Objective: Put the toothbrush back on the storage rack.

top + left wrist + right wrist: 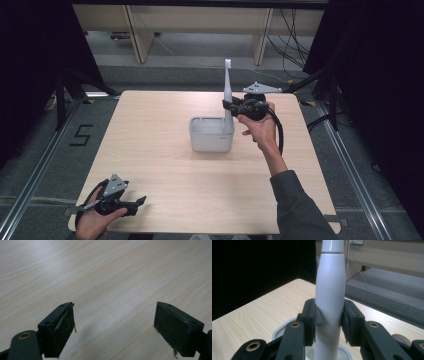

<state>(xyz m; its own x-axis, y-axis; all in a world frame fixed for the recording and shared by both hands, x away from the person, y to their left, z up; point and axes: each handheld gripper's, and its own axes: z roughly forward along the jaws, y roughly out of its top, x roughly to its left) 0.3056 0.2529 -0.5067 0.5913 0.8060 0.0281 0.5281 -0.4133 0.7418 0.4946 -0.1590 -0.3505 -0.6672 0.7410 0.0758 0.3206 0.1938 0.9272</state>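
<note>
Both jaws of the right gripper (329, 321) clench a white toothbrush (227, 90) — upright over a white holder (211, 135). Left gripper (113, 327) gapes at the near left of the wooden table (160, 165) — dark room beyond

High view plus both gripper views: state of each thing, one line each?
electric toothbrush: upright, clamped by the right gripper, lower end in the holder.
white holder: upright on the table, open at the top.
right gripper: shut on the toothbrush handle.
left gripper: open, nothing between the jaws, low over the table near its front left corner.
</note>
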